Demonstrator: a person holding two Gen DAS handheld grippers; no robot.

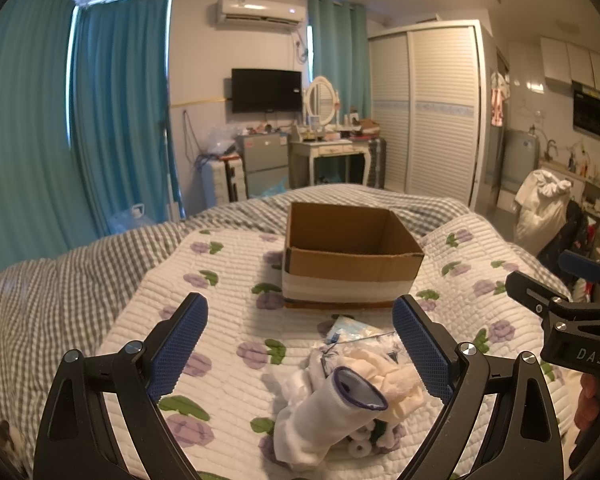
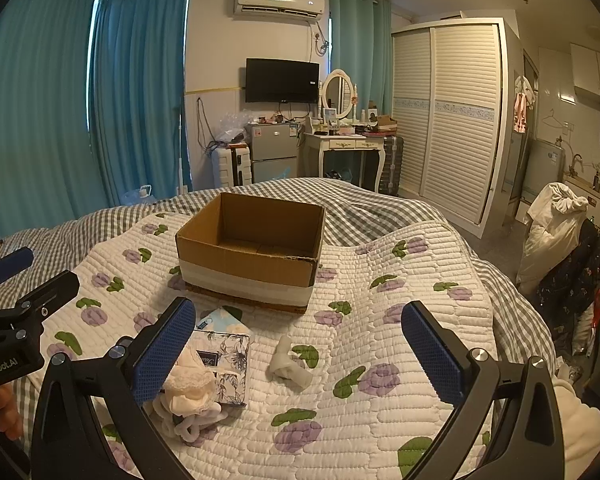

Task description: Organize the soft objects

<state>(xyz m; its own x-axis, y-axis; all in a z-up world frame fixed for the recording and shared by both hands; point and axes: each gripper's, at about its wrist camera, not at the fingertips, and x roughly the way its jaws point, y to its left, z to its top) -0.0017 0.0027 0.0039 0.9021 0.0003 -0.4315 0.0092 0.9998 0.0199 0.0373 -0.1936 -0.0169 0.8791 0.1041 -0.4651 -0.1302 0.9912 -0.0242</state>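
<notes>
An open, empty cardboard box (image 1: 352,254) stands on the flowered quilt, also in the right wrist view (image 2: 252,248). A pile of soft items lies in front of it: a rolled white sock with a purple rim (image 1: 332,412), cream socks (image 1: 388,376) and a floral packet (image 2: 228,360). A small white rolled sock (image 2: 288,364) lies apart to the right. My left gripper (image 1: 300,352) is open and empty just above the pile. My right gripper (image 2: 300,356) is open and empty above the small sock.
The flowered quilt (image 2: 400,312) lies over a grey checked bedspread (image 1: 60,280). The right gripper's body (image 1: 568,320) shows at the right of the left wrist view. A dresser, fridge and wardrobe stand beyond the bed; a chair with clothes (image 2: 560,240) is at right.
</notes>
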